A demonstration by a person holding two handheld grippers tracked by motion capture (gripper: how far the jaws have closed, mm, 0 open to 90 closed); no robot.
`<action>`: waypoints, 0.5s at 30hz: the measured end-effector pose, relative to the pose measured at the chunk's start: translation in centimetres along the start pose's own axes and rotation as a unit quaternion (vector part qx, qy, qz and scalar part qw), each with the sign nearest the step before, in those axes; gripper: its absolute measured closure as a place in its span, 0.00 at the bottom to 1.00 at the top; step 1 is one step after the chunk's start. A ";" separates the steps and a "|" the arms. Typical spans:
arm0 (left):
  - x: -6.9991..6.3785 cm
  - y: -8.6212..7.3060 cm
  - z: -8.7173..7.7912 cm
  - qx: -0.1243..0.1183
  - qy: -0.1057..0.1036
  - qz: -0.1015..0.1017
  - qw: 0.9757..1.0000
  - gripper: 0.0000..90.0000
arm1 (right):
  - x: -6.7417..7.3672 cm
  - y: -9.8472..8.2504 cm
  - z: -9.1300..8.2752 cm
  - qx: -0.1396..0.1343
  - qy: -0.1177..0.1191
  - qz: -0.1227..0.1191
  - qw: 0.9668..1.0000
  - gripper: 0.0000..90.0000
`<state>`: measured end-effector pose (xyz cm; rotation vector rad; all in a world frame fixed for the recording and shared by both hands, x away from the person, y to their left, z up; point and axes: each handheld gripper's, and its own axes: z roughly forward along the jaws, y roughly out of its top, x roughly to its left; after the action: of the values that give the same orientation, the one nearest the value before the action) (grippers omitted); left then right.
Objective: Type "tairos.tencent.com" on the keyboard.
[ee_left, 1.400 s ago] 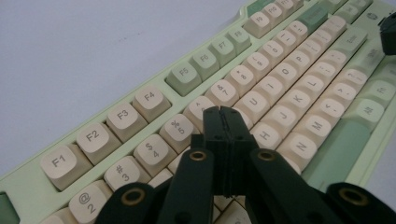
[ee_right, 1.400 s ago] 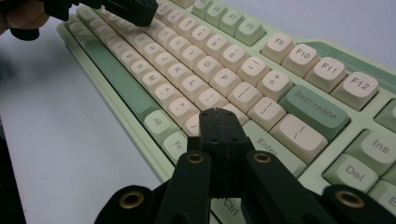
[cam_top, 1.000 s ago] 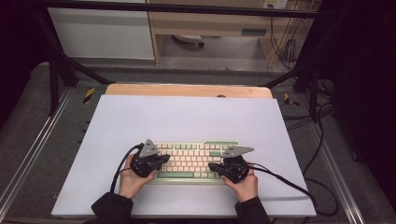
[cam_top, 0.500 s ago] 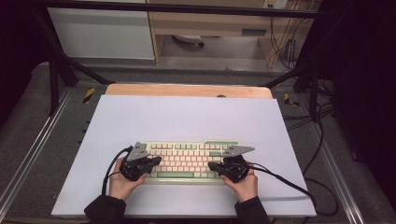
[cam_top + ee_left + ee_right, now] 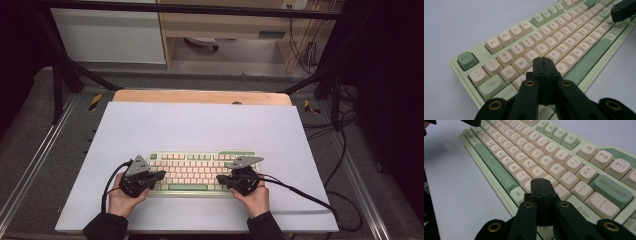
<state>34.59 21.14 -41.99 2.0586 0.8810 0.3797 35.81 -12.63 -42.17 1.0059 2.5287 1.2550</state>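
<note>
The keyboard (image 5: 200,171), pale green with cream keys, is laid flat on the near middle of the white table sheet (image 5: 200,125), long side toward the person, presumably so that both ends can be reached at once. The left gripper (image 5: 159,175) is held low over the left end and the right gripper (image 5: 223,178) over the right end, each with jaws pressed together on nothing, apparently for poking keys. Both hands are angled inward, tips pointing toward the middle.
</note>
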 end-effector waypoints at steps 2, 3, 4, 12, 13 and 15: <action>0.1 -0.2 -0.1 0.000 0.000 -0.002 1.000 1.00 | 0.1 0.1 0.2 0.001 0.002 -0.001 1.000 1.00; 0.2 -0.3 -0.1 0.001 -0.001 -0.003 1.000 1.00 | 0.2 0.2 0.3 0.001 0.002 -0.003 1.000 1.00; 0.2 -0.4 -0.1 0.001 -0.001 -0.004 1.000 1.00 | 0.2 0.2 0.5 0.001 0.003 -0.003 1.000 1.00; 0.2 -0.5 0.2 0.004 -0.002 -0.003 1.000 1.00 | 0.6 0.4 1.6 0.004 0.012 -0.008 1.000 1.00; 0.2 -0.5 0.2 0.004 -0.002 -0.003 1.000 1.00 | 0.6 0.4 1.6 0.007 0.011 -0.008 1.000 1.00; 0.3 -0.5 0.1 0.003 -0.003 -0.004 1.000 1.00 | 0.6 0.4 1.7 0.007 0.011 -0.007 1.000 1.00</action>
<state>34.62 21.44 -42.47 2.0607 0.8871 0.3674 36.20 -10.94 -42.92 0.9808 2.5589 1.2542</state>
